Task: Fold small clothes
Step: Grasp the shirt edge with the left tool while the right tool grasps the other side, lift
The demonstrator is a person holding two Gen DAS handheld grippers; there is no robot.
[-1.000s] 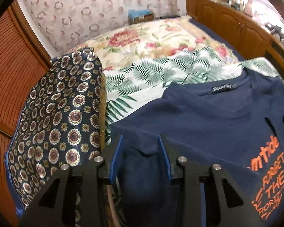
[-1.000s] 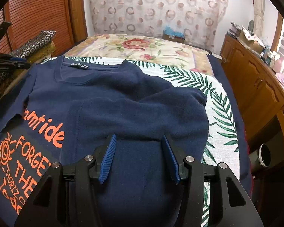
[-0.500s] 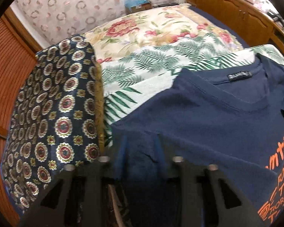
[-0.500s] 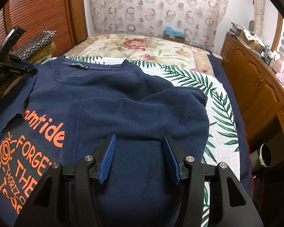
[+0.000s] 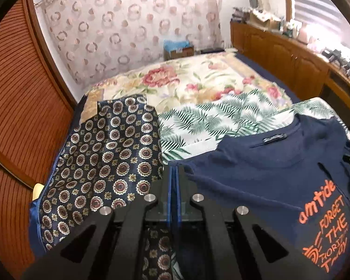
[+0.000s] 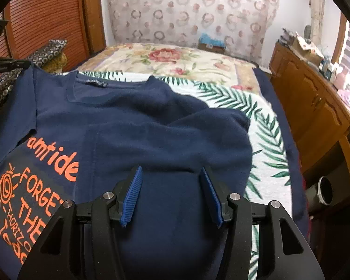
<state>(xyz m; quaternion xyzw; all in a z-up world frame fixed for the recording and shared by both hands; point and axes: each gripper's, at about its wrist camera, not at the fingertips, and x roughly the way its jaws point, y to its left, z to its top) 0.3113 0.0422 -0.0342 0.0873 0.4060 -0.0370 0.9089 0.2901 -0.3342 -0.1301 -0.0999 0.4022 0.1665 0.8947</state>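
A navy T-shirt (image 5: 263, 177) with orange lettering lies on the palm-print sheet of the bed; it also shows in the right wrist view (image 6: 133, 126). Its right side is folded over the middle. My left gripper (image 5: 174, 175) is shut on the shirt's left sleeve edge and holds it lifted. My right gripper (image 6: 170, 186) is open, its blue pads (image 6: 134, 193) just above the folded right side, holding nothing. The left gripper shows as a dark shape at the far left of the right wrist view (image 6: 9, 65).
A dark medallion-print cloth (image 5: 105, 168) lies on the bed left of the shirt. A floral bedspread (image 5: 186, 81) covers the far half. A wooden cabinet (image 6: 315, 107) runs along the right. Slatted wooden doors (image 5: 18, 93) stand at the left. A grey pipe (image 6: 324, 191) lies on the floor.
My left gripper has shut on the sleeve edge and lifted it, tilting upward. The right gripper has stayed open and still.
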